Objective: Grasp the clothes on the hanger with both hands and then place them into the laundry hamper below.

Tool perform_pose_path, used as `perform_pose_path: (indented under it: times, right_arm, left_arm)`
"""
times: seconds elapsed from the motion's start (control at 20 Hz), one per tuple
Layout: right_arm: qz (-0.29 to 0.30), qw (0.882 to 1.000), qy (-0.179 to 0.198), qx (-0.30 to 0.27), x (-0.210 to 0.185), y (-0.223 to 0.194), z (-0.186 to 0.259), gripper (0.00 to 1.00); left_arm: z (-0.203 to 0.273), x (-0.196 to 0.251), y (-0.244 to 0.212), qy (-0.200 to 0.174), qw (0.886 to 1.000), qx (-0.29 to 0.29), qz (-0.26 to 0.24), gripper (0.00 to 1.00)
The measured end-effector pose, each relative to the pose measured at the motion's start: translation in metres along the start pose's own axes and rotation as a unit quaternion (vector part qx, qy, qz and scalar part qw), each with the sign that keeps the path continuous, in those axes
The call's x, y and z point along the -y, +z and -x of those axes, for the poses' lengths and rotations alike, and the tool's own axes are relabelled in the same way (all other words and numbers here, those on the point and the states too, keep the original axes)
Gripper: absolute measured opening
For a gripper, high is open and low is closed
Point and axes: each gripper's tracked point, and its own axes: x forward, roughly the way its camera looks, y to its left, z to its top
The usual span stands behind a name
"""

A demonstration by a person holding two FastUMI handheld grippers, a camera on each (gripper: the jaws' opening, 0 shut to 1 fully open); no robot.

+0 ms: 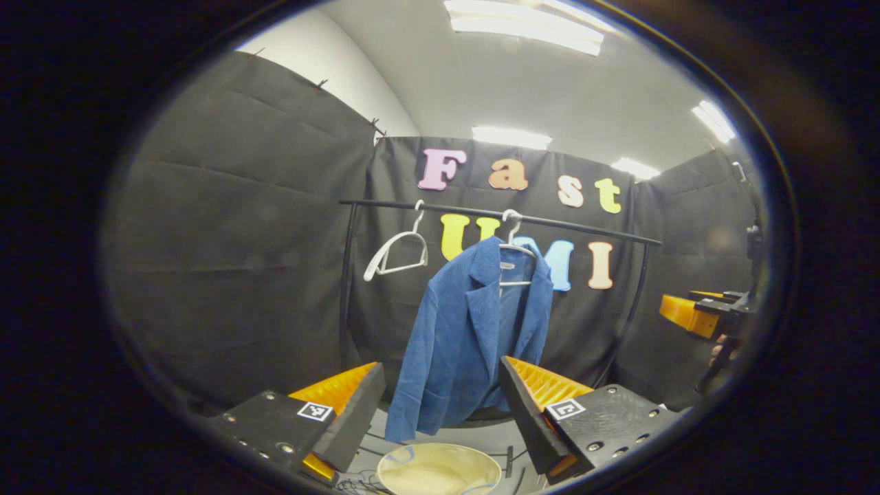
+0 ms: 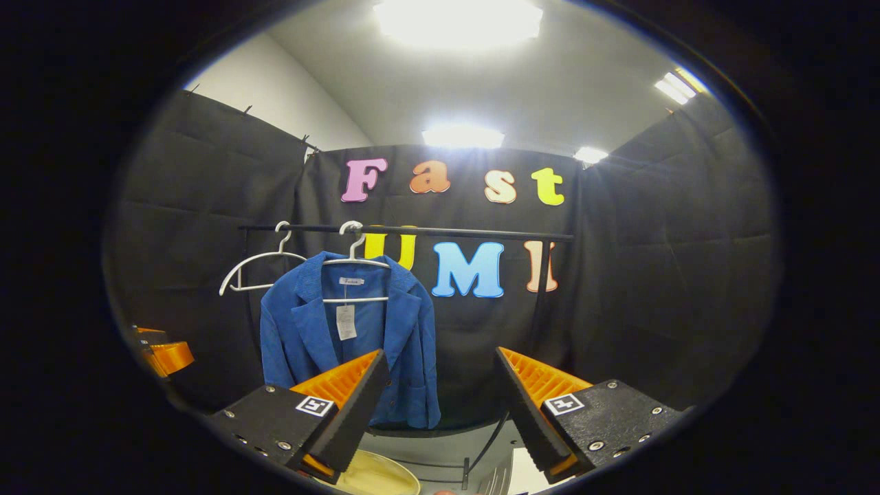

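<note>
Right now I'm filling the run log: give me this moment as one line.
phase: approach | jacket: on hanger, untouched | left claw: open | right claw: open | hamper: below

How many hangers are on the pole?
2: an empty white hanger at the left end of the rail, and beside it a second hanger holding the blue jacket.

Both views level toward the back rail (image 1: 495,214), well back; shared: blue jacket (image 2: 350,337), left view more side-on.
</note>
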Motion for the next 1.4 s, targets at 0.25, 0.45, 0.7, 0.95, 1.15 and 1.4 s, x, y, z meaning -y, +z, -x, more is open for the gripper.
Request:
perform_pose_path:
  times: [0.25,0.45,0.7,0.95,1.15,1.4]
  right_arm:
    - [-0.046,0.998,0.042,-0.014,-0.026,0.004,-0.05,0.95]
    - [-0.058,0.997,0.058,-0.01,-0.031,0.01,-0.111,0.95]
    - [-0.083,0.992,0.089,-0.037,-0.04,-0.008,-0.193,0.96]
    - [-0.098,0.983,0.131,-0.078,-0.055,-0.041,-0.262,0.94]
    - [-0.117,0.975,0.165,-0.097,-0.066,-0.057,-0.3,0.93]
    - [-0.115,0.966,0.203,-0.112,-0.088,-0.077,-0.32,0.95]
  left_arm:
    - [-0.041,0.028,0.023,-0.023,0.999,0.008,0.029,0.96]
    - [-0.088,0.049,0.04,-0.019,0.999,0.014,0.035,0.96]
    - [-0.161,0.073,0.043,-0.002,1.0,0.009,0.017,0.95]
    - [-0.228,0.091,0.022,0.027,1.0,-0.009,0.013,0.95]
    - [-0.265,0.093,0.006,0.062,0.998,-0.024,0.021,0.96]
    - [-0.293,0.082,-0.014,0.118,0.992,-0.031,0.034,0.95]
